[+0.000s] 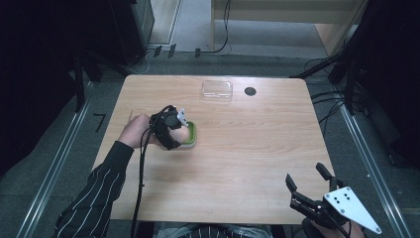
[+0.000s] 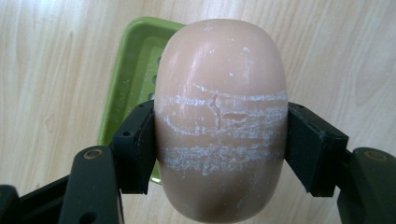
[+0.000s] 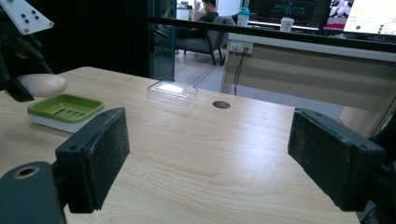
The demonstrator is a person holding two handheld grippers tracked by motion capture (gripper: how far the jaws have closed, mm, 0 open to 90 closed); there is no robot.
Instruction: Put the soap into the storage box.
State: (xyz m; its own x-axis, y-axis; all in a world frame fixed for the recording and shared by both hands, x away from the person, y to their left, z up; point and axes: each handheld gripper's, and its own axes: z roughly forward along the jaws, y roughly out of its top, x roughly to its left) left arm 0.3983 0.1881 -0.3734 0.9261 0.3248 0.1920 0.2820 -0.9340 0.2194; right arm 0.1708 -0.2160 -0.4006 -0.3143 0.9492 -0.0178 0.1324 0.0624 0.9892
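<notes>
Left gripper [image 2: 219, 140]: we clench the soap bar [image 2: 220, 116] above the green dish [image 2: 126, 79].
Right gripper [image 3: 205, 158]: we hold it released, near right.

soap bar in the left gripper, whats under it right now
Under the soap bar, clamped in the left gripper, sits the green soap dish on the wooden table. The bar covers most of the dish; its slotted floor shows in the right gripper view.
</notes>
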